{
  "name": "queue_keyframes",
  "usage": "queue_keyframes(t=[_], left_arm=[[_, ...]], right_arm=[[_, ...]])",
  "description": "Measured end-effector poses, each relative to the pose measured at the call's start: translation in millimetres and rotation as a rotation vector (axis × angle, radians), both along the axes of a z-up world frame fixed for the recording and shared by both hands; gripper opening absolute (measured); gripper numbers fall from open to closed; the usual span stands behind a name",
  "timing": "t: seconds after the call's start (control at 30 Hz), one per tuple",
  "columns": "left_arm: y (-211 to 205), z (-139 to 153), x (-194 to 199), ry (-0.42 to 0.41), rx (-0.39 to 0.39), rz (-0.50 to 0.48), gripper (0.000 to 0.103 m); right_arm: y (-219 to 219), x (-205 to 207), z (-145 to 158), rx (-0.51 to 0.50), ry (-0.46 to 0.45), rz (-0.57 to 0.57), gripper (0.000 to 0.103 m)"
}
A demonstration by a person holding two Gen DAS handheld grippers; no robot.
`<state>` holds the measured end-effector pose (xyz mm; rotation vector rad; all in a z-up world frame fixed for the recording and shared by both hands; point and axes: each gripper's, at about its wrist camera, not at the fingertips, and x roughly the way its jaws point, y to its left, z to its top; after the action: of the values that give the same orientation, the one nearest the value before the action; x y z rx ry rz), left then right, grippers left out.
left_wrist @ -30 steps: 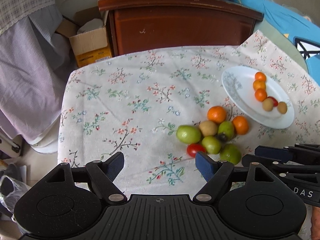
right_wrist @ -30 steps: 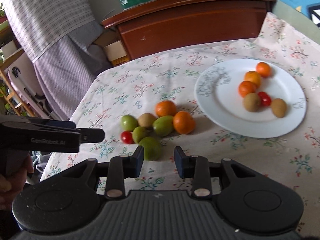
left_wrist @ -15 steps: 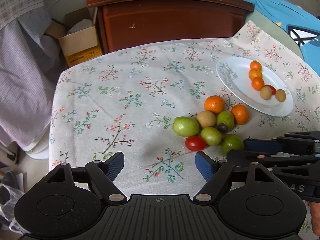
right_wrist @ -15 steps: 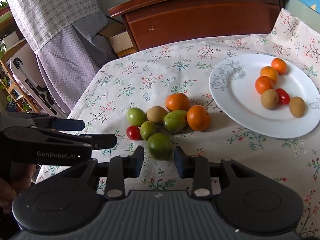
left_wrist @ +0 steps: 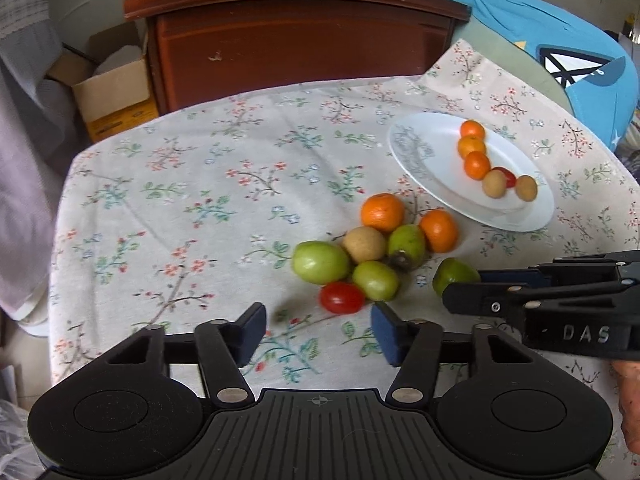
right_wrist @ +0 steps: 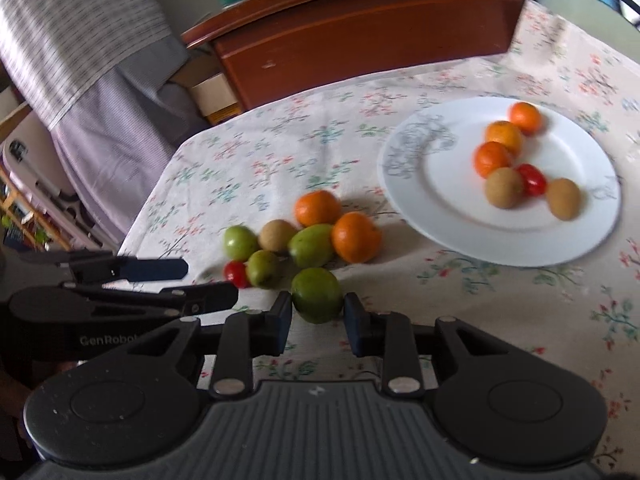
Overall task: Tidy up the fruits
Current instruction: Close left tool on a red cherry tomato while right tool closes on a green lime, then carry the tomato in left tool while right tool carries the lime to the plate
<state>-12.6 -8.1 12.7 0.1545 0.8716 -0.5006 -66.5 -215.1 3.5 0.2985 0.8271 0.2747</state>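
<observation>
In the left wrist view, the left gripper [left_wrist: 318, 330] is closing on nothing, just short of a small, soft tomato [left_wrist: 342, 297] near the table's [left_wrist: 168, 200] front edge. In the right wrist view, the right gripper [right_wrist: 317, 320] is closing across a round, firm green fruit [right_wrist: 316, 294], pads at its widest sides; the pile [right_wrist: 312, 236] crowds behind, the plate [right_wrist: 436, 216] beyond.

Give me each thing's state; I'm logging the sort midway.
Right tool: closing, pads at the sides of a green fruit.
Left tool: closing, nothing between the pads.
Plate: holds six fruits.
Pile: seven loose fruits on the cloth.
</observation>
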Motion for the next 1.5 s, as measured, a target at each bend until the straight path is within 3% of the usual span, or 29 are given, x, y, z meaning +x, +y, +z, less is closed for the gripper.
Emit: queue_keyframes(t=[0.1, 0.37, 0.53, 0.7, 1.1, 1.27, 1.5], left_arm=[[-5, -4, 2, 0.005, 0.0, -0.009, 0.045], [-10, -6, 5, -0.013, -0.012, -0.011, 0.044], [-13, -6, 3, -0.014, -0.014, -0.03, 0.028], [-14, -6, 2, -0.016, -0.015, -0.031, 0.024], [-12, 10, -5, -0.036, -0.038, -0.011, 0.024], [-11, 18, -8, -0.054, -0.045, -0.005, 0.024], [-11, 15, -11, -0.037, -0.024, -0.008, 0.024]], right_arm=[[-7, 1, -2, 0.011, 0.013, -0.024, 0.028], [-8, 2, -4, 0.021, 0.02, -0.036, 0.028], [-7, 2, -4, 0.022, 0.018, -0.038, 0.028], [-7, 2, -4, 0.022, 0.019, -0.039, 0.028], [-10, -3, 4, 0.031, 0.008, -0.053, 0.027], [-12, -8, 9, 0.03, -0.002, -0.059, 0.021], [-16, -9, 7, 0.045, 0.011, -0.05, 0.024]])
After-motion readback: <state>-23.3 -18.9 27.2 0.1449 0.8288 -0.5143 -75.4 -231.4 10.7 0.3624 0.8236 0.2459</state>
